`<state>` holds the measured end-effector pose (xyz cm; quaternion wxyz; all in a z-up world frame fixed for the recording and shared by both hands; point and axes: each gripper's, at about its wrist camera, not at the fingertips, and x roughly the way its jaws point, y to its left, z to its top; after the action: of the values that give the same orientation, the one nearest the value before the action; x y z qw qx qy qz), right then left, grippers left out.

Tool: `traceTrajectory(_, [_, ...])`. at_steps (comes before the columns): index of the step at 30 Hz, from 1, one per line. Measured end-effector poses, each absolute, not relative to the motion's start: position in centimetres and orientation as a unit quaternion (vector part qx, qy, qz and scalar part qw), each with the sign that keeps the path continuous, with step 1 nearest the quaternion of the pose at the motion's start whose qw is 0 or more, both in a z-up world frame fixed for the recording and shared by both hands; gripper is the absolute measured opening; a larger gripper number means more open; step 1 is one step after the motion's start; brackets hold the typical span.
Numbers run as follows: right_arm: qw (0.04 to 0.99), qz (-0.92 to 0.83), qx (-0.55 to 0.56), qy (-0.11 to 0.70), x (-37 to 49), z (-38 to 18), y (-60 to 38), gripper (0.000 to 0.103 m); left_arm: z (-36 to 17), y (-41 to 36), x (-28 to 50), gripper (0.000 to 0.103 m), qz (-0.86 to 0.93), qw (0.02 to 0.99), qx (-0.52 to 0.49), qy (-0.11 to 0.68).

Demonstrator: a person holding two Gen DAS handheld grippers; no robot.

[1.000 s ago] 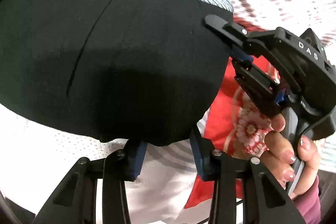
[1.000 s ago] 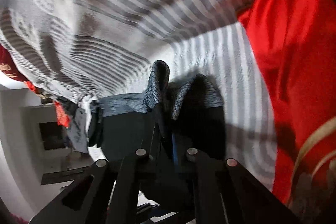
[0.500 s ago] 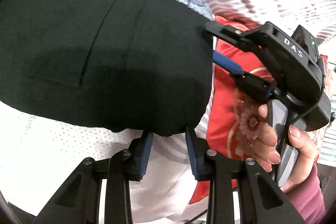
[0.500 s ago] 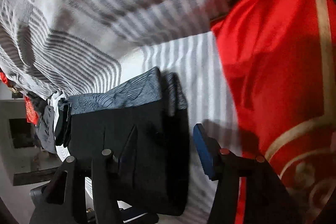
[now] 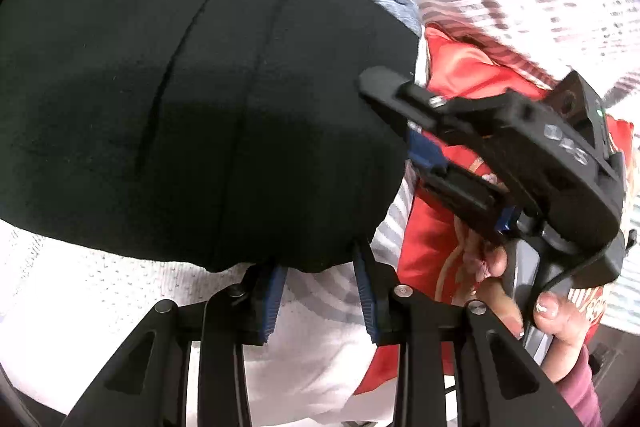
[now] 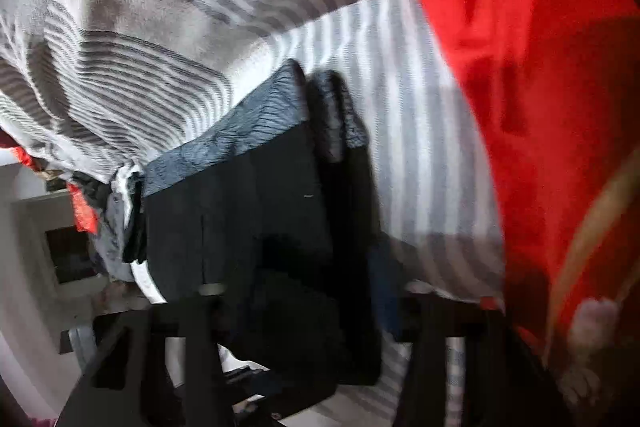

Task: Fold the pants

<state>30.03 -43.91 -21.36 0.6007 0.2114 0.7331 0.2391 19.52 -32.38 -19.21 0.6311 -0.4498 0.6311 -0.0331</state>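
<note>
Left wrist view shows both sets of jaws spread apart, the folded pants (image 5: 192, 99) lying released just ahead, apparently letting the fold settle.

Bed with striped white-grey sheet (image 6: 400, 99); folded black pants (image 5: 192, 99) lie on it, red cloth (image 6: 532, 67) just beside, clothes heap (image 6: 116, 211) at far edge.

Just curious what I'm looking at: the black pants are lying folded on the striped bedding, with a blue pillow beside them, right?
Nearly. The pillow beside the pants is red, not blue, as the right wrist view shows. The pants are black and do lie folded on the striped bedding.
</note>
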Motion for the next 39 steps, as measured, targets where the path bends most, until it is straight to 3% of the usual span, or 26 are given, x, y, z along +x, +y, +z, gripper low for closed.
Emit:
traceTrajectory(3, [0.597,0.255,0.244,0.721,29.9,-20.7,-44.4,0.013,-17.6,-31.6,18.5,0.034,-0.043,0.640,-0.445,0.625])
traceTrajectory(21, [0.606,0.327,0.315,0.653,30.1,-11.5,-39.4,0.012,-8.9,-27.7,18.9,0.034,-0.102,0.717,-0.413,0.552])
traceTrajectory(31, [0.609,0.374,0.273,0.644,28.3,-6.3,-27.3,0.014,-4.1,-18.8,16.0,0.034,-0.140,0.751,-0.419,0.491])
traceTrajectory(39, [0.610,0.370,0.250,0.655,27.1,-5.9,-14.6,0.014,-2.7,-7.5,12.7,0.034,-0.144,0.756,-0.429,0.474])
